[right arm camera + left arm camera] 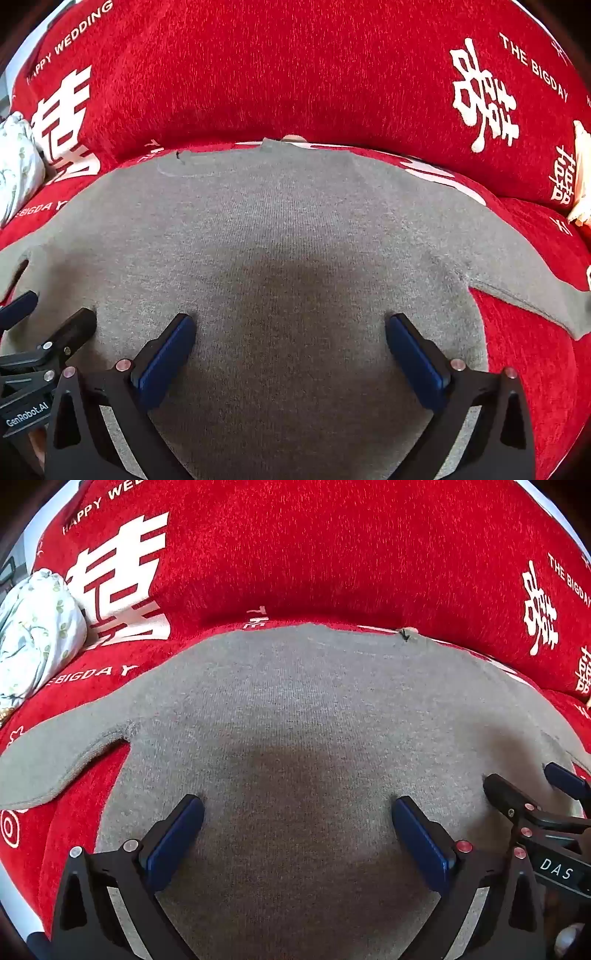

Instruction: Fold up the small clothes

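A small grey knit sweater (295,709) lies flat on a red sofa seat, neck towards the backrest. One sleeve (55,760) reaches out to the left, the other sleeve (528,288) to the right. My left gripper (297,805) hovers over the sweater's body, open, with nothing between its blue pads. My right gripper (290,323) hangs beside it over the same cloth (295,229), also open and empty. Each wrist view catches the other gripper at its edge: the right gripper (535,786) and the left gripper (48,314).
The red sofa cover (332,554) with white lettering forms the backrest close behind the sweater. A pale floral bundle of cloth (33,635) lies at the left end of the seat. A cream object (581,173) shows at the right edge.
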